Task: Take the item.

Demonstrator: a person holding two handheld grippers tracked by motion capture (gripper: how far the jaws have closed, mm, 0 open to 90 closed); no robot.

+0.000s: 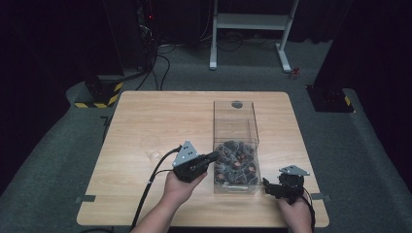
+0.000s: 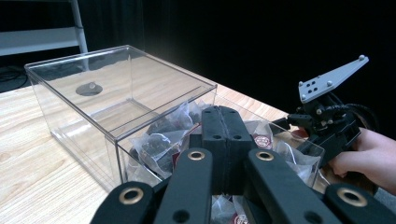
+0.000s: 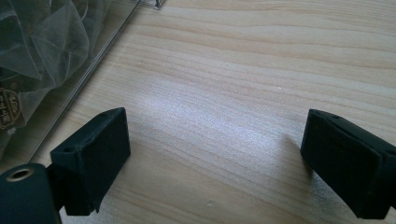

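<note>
The clear box (image 1: 236,145) of sachets (image 1: 235,162) stands on the tabletop (image 1: 145,116). The left claw (image 2: 225,128), jaws pressed together and empty, hovers over the sachets. The right claw (image 3: 215,158) gapes wide just beside the box.

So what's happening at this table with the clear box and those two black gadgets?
A person sits at a wooden table, a handheld gripper in each hand. The left gripper, its fingers pressed together with nothing between them, reaches at the near, open part of a clear plastic box holding small sachets. The right gripper waits beside the box, fingers spread wide over bare wood. A small clear cup stands to the left.
</note>
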